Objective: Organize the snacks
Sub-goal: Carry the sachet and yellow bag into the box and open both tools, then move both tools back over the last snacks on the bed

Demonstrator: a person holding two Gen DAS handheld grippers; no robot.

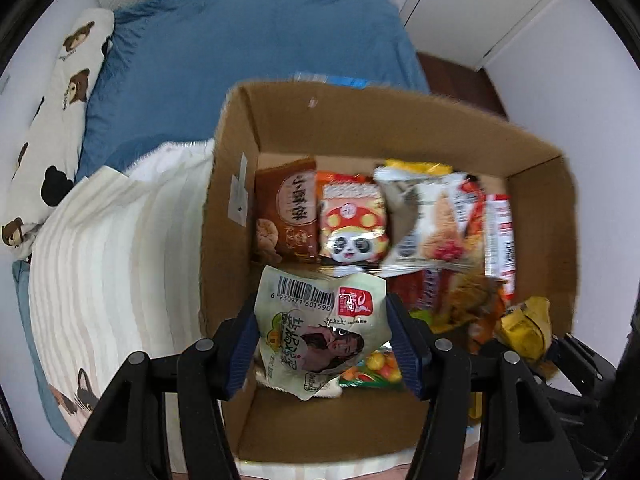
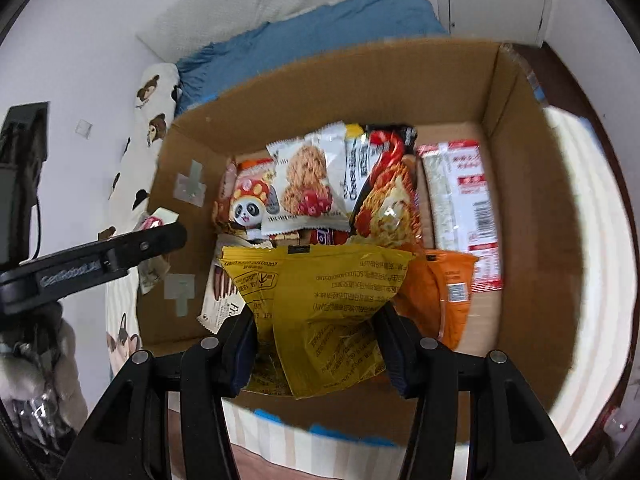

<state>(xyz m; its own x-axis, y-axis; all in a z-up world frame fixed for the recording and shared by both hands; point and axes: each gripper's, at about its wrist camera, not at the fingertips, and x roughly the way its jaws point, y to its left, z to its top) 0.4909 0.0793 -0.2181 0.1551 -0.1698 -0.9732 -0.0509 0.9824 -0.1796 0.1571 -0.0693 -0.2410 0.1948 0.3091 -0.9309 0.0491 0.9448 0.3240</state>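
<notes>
A brown cardboard box (image 1: 360,128) stands on the bed and holds several snack packs. My left gripper (image 1: 322,340) is shut on a pale green snack bag with a barcode (image 1: 316,320), held over the box's near left part. My right gripper (image 2: 316,344) is shut on a yellow snack bag (image 2: 320,300), held over the near side of the box (image 2: 516,168). Inside lie a panda pack (image 1: 352,224), a brown pack (image 1: 284,208), an oat cookie pack (image 2: 308,184), a noodle pack (image 2: 388,196) and a red-white pack (image 2: 464,204). The left gripper's arm (image 2: 100,264) shows at the left in the right wrist view.
The box sits on a striped cream blanket (image 1: 112,264) over a blue sheet (image 1: 248,52). A bear-print pillow (image 1: 56,120) lies along the white wall at left. White cupboard doors (image 1: 480,8) stand beyond the bed. An orange pack (image 2: 436,292) lies near the yellow bag.
</notes>
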